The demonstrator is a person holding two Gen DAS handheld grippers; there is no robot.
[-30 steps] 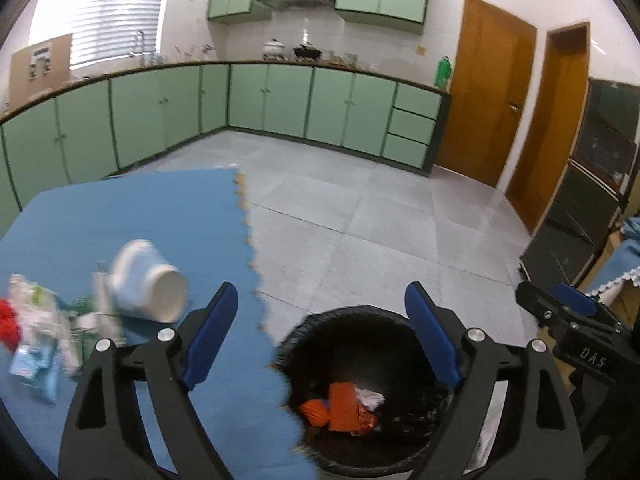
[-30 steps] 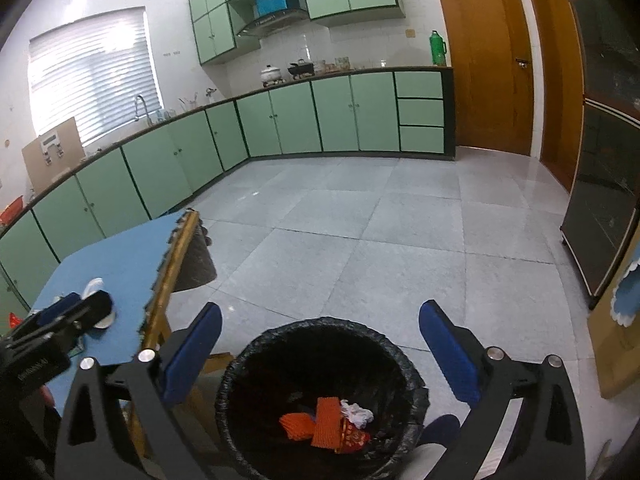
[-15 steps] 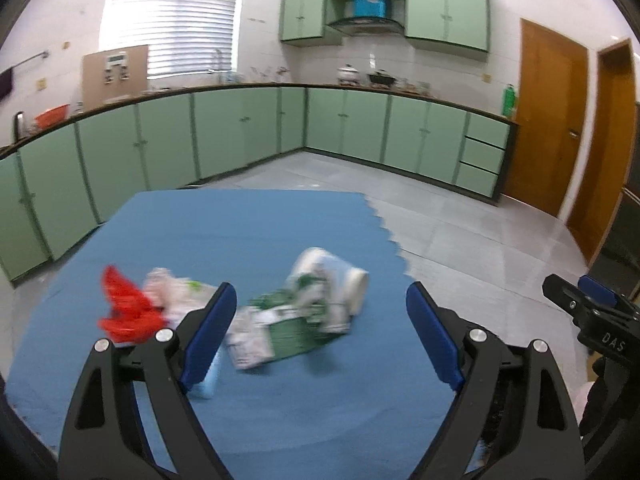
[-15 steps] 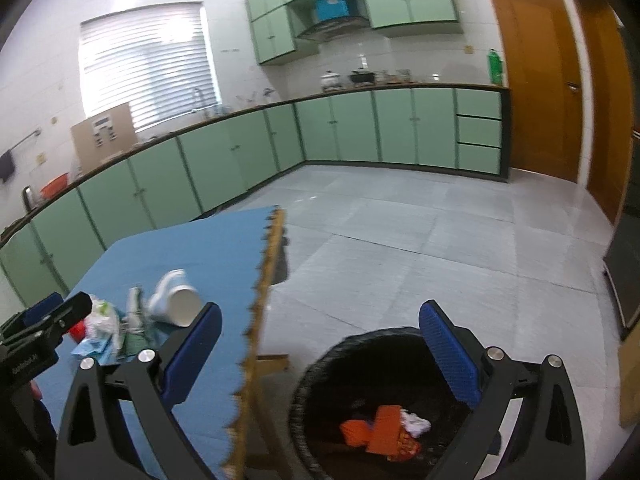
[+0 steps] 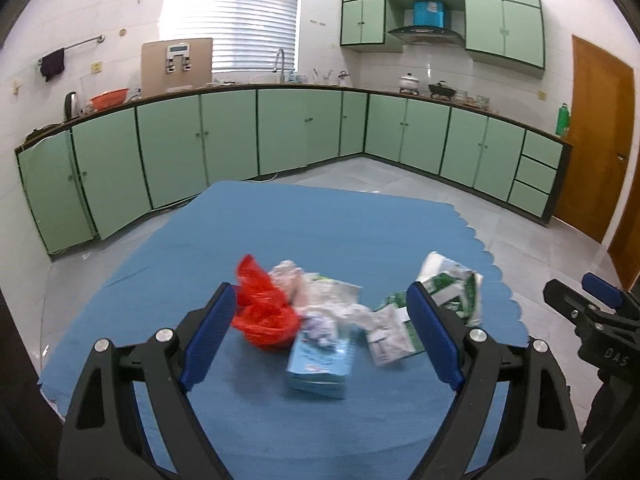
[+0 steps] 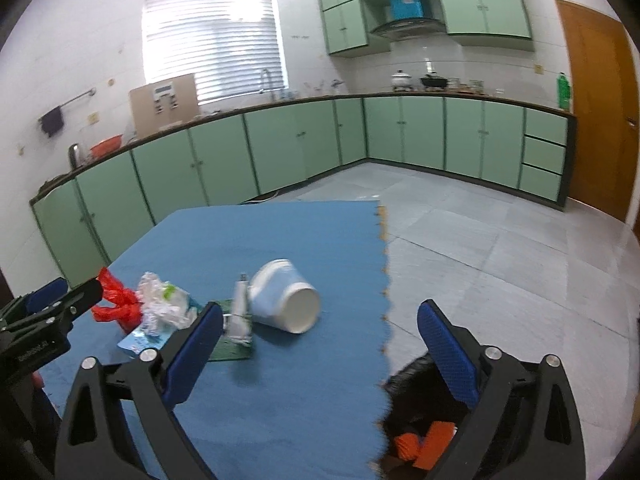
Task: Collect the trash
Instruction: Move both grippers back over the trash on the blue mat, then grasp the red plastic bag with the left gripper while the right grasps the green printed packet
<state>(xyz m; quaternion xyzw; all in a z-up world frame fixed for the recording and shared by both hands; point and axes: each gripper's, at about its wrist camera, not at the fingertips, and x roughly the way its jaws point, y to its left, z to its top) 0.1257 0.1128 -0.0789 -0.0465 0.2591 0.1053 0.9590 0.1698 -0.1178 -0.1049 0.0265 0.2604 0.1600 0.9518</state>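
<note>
A pile of trash lies on the blue table (image 5: 280, 232): a red plastic bag (image 5: 264, 316), crumpled clear plastic (image 5: 310, 286), a light blue carton (image 5: 320, 360) and green-and-white packets (image 5: 454, 290). My left gripper (image 5: 318, 316) hovers open just short of the pile, with nothing held. In the right wrist view a white cup (image 6: 286, 302) lies on its side beside a small tube (image 6: 241, 304). My right gripper (image 6: 320, 324) stands wide with its jaws closing slightly and nothing between the pads. The black bin (image 6: 416, 388) holds orange scraps (image 6: 426, 444).
The table's scalloped right edge (image 6: 384, 292) drops to the grey tiled floor (image 6: 480, 248), with the bin right beside it. Green cabinets (image 5: 224, 140) line the far walls. A brown door (image 5: 600, 140) stands at the right.
Both grippers have swung left, away from above the bin and toward the trash pile on the table. The bin has left the left wrist view. Both stay empty.
</note>
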